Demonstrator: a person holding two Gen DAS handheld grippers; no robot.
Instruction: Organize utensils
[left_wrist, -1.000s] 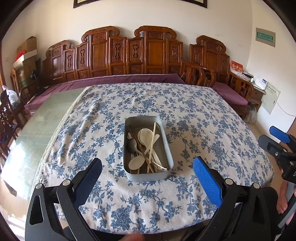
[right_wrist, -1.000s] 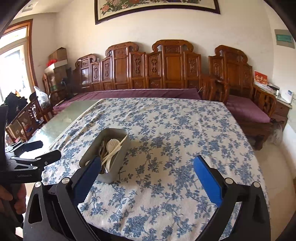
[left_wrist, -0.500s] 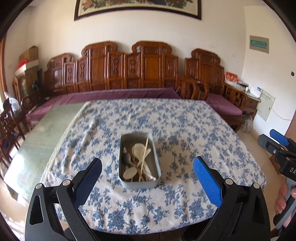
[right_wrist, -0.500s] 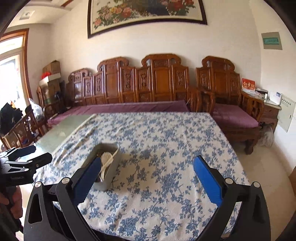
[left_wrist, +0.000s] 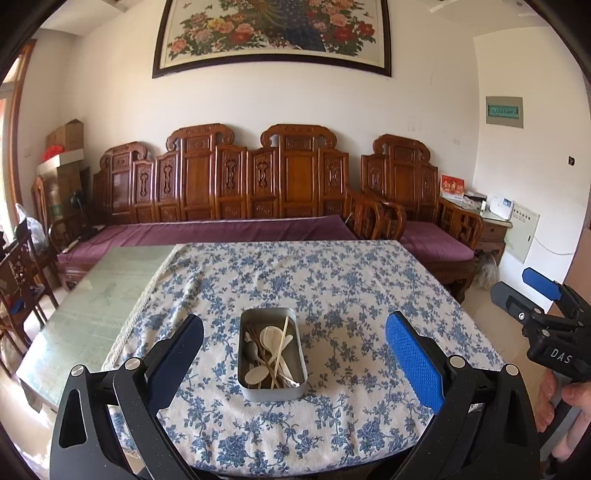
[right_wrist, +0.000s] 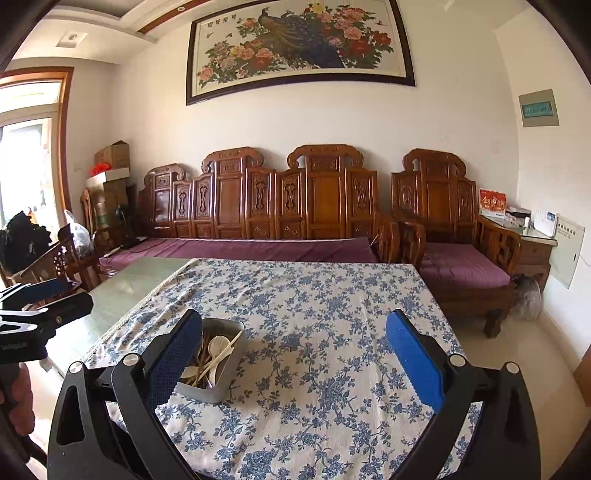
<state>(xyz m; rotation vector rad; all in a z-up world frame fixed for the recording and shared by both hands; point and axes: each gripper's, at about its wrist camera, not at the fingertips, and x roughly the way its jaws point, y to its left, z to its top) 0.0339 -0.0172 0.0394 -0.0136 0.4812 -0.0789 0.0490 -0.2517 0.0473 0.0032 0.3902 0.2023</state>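
Left wrist view: the left gripper (left_wrist: 293, 345) fills the near edge, its jaws spread wide and holding nothing. Between them, a little farther off, a rectangular metal tin (left_wrist: 272, 353) sits on a desk covered by a blue-flowered cloth (left_wrist: 332, 291). The tin lies near the desk's near edge, roughly centred left to right in this view. Inside it are pale spoons (left_wrist: 269, 338), a metal spoon (left_wrist: 251, 350) and wooden chopsticks (left_wrist: 280, 350), jumbled and crossing one another. At the far right, the right gripper (left_wrist: 532, 295) hangs off the desk's right side, gripped by a hand (left_wrist: 570, 406).

Right wrist view: the right gripper's jaws are also wide apart and empty. The tin (right_wrist: 216, 363) appears just behind the left finger (right_wrist: 173, 363), partly hidden by it. The left gripper (right_wrist: 40, 295) shows at the far left edge, over the bare green part of the desk (right_wrist: 122, 291). Beyond the desk stands a carved wooden bench (right_wrist: 280, 206) with purple cushions, under a framed peacock and flower painting (right_wrist: 299, 40).
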